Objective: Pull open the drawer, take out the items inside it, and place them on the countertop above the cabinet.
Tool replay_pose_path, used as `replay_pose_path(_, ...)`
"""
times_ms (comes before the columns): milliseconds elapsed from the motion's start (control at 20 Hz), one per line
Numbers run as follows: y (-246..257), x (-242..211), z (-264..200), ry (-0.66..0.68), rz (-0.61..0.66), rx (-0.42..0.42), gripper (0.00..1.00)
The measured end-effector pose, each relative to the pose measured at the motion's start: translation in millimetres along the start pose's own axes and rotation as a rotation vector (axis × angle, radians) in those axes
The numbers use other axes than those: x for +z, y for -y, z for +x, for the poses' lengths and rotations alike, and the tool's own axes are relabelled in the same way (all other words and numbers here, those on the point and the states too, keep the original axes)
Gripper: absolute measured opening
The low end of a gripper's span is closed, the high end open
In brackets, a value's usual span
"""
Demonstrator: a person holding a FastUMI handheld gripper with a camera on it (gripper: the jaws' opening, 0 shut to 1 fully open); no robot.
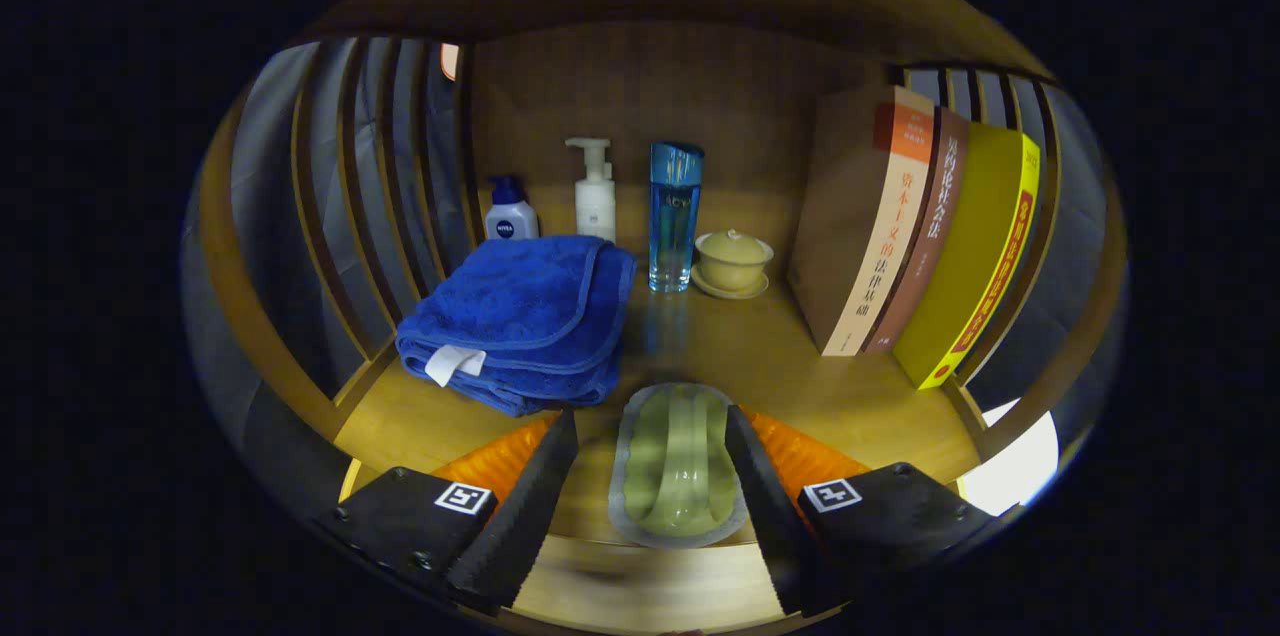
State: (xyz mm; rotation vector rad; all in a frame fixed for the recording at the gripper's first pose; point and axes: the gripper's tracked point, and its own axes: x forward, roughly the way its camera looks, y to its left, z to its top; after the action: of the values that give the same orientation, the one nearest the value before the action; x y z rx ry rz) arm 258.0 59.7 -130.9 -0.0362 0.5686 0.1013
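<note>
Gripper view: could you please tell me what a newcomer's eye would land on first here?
Probably the green packet lying on the wooden countertop between the open fingers of the gripper, with a gap on both sides. Next comes the folded blue towel just ahead of the fingers on their left. Beyond them, a tall blue bottle stands near the back wall, and books lean on the right.
</note>
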Motion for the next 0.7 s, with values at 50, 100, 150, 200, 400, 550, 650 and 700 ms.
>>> replay_pose_path(50, -1, 11, -7, 0.029, -0.003, 0.005, 0.98)
replay_pose_path(100, 0, 22, -17, 0.070, 0.000, 0.007, 0.97)
replay_pose_path(150, -2, 33, -28, 0.111, 0.005, 0.011, 0.98)
replay_pose_path(200, -5, 44, -42, 0.151, 0.009, 0.021, 0.97)
replay_pose_path(400, -17, 67, -106, 0.281, -0.005, 0.057, 0.97)
replay_pose_path(550, -29, 66, -147, 0.344, 0.022, 0.095, 0.97)
replay_pose_path(650, -32, 62, -173, 0.382, 0.033, 0.114, 0.97)
replay_pose_path(700, -31, 58, -183, 0.406, 0.037, 0.108, 0.97)
